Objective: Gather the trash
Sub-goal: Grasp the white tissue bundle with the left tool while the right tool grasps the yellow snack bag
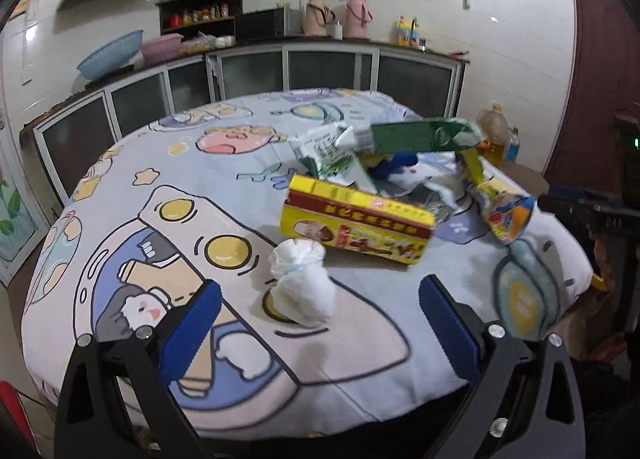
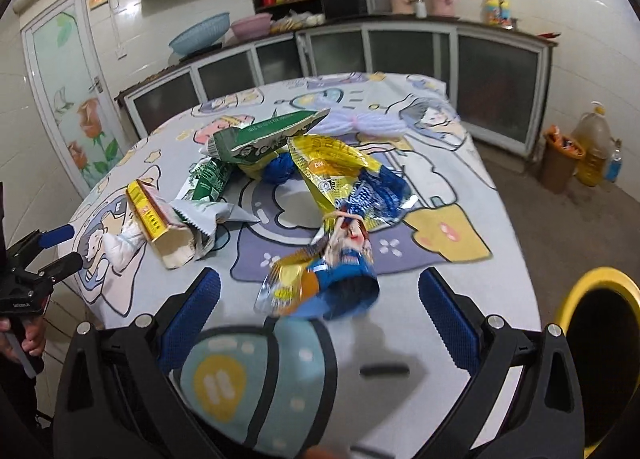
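Your left gripper stands wide open, empty, with the white tissue wad lying between and just ahead of its fingers, long axis pointing away. Your right gripper, likewise open, faces the snack wrapper directly ahead; the yellow-rimmed bin sits to its right.

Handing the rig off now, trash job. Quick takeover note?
Left gripper: open, empty, lined up on the white wad.
Right gripper: open, empty, facing the yellow-blue snack bag.
Yellow box, green wrappers and other packets lie on the table.
Yellow-rimmed bin stands at the right.
Done: nothing visibly collected. Left: everything.
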Motion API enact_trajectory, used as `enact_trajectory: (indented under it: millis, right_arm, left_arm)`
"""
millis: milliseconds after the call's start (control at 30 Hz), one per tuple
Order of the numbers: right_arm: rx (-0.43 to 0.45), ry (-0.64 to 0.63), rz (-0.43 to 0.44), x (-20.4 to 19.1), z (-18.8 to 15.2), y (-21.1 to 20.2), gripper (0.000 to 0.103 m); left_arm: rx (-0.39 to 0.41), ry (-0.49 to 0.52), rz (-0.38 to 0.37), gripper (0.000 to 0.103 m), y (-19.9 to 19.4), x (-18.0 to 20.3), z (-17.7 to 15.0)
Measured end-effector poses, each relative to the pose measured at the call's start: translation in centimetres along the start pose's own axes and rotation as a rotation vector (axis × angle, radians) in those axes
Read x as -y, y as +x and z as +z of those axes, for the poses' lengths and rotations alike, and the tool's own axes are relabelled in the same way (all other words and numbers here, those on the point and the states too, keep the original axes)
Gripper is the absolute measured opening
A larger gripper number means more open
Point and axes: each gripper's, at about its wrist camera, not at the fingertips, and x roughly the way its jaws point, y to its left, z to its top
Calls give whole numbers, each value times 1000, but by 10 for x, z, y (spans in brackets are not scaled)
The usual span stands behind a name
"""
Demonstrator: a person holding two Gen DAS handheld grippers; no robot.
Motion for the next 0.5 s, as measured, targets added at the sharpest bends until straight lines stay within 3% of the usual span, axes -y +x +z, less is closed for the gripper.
enact_trajectory:
  millis: [200,500]
  right_arm:
    - [-63,1,0,4,25,27,95]
    - [-153,22,-19,7,37,74,95]
  left_arm:
    - [-83,-40,-59,95,35,-15,5]
    - [-152,-94,-79,95,78,-21,11]
